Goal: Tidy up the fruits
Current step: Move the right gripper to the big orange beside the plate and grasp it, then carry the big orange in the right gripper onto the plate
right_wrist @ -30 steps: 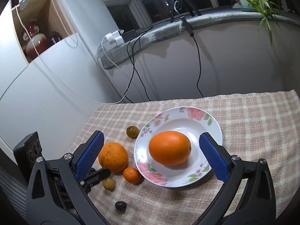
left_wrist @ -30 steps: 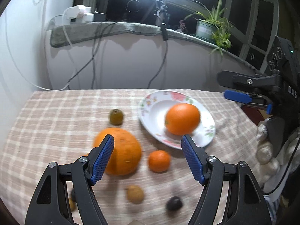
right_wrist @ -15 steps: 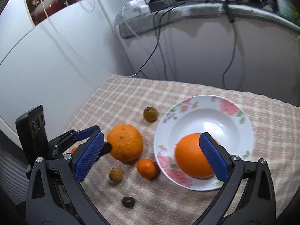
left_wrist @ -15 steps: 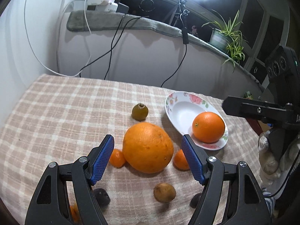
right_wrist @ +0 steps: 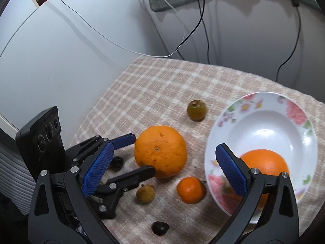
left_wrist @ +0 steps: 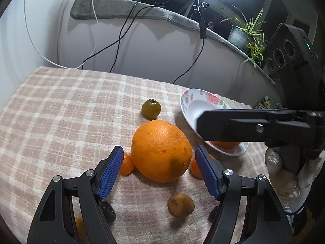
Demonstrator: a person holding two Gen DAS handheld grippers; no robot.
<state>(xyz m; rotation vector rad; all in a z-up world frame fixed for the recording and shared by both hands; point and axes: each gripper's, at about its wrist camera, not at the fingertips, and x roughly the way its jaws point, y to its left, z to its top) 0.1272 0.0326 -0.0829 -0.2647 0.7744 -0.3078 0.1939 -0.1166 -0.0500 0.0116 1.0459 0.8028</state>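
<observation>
Fruit scattered on checked cloth (left_wrist: 61, 109) over counter. Left gripper (left_wrist: 159, 170) jaws wide open, straddling big orange (left_wrist: 161, 150), pads near its sides, contact unclear. Right gripper (right_wrist: 162, 168) jaws wide open, empty, low over plate (right_wrist: 264, 122) rim; second orange (right_wrist: 264, 162) in plate. Small mandarin (right_wrist: 190, 190) just beside plate; green fruit (right_wrist: 197, 109) behind big orange.

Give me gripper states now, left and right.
Left gripper: open, jaws either side of the large orange, not closed on it.
Right gripper: open, holding nothing, above the floral plate edge.
</observation>
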